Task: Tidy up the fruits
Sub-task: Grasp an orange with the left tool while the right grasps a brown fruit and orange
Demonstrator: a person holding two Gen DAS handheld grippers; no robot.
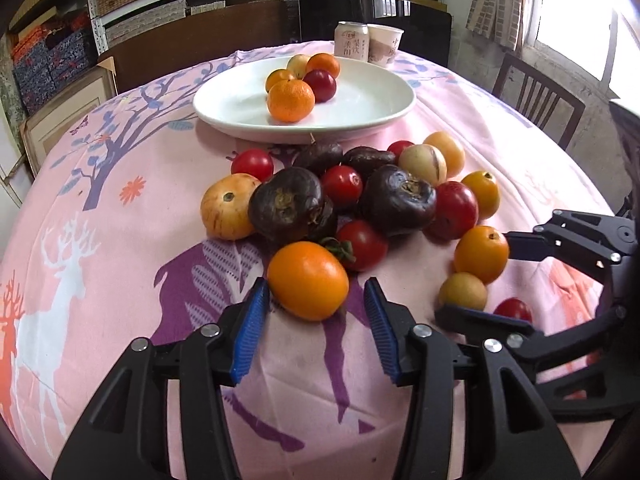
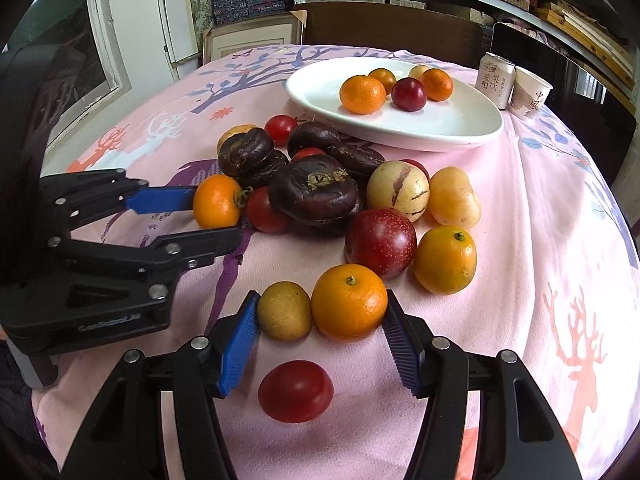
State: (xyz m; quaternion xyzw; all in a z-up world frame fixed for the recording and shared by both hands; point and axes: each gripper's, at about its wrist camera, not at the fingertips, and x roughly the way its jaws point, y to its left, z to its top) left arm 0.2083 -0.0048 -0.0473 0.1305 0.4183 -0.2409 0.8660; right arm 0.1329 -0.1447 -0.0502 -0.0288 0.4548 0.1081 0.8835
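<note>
Fruit point(image 1: 344, 200) lies heaped on the pink patterned cloth of a table point(image 1: 120, 240), most of it still to be sorted: dark round fruits, red tomatoes, striped pale melons and orange citrus spill in front of a white plate point(image 1: 360, 120) that so far carries only five pieces. By that count the job looks barely begun. The left gripper point(image 1: 316, 312) stands with its jaws spread around an orange fruit point(image 1: 308, 280); one pad grazes its side, the other hangs clear, so nothing is pinched. The right gripper point(image 2: 320, 344) brackets a mandarin point(image 2: 349, 302) and a small yellow-brown fruit point(image 2: 284, 311) side by side, pads against both; whether it truly grips them is unclear. Behind the plate stand a drinks can point(image 1: 351, 40) and a paper cup point(image 1: 384, 43).
</note>
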